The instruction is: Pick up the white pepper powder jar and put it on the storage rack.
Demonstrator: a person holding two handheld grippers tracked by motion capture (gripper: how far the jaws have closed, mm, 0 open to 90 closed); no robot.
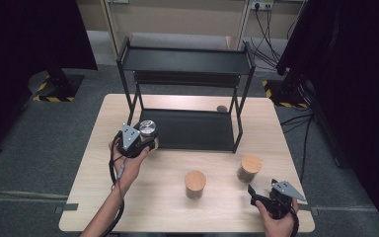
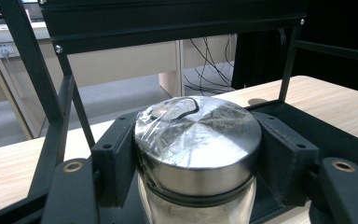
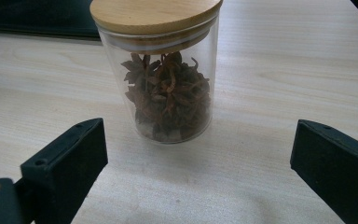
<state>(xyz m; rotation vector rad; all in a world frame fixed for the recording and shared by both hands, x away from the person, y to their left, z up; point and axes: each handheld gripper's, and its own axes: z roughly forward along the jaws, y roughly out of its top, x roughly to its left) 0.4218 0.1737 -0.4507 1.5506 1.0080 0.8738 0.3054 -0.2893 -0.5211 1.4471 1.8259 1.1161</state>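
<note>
Metal-lidded jar (image 2: 198,154) sits clenched in left claw (image 1: 145,143) by the rack (image 1: 187,94); right claw (image 3: 198,172) gapes.

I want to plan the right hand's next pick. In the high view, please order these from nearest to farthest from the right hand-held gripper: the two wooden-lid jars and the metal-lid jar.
From the right hand-held gripper, at the table's near right:
1. Right wooden-lid jar, just ahead of it.
2. Middle wooden-lid jar, to its left.
3. Metal-lid jar, far left by the black rack, held in the left hand-held gripper.
</note>
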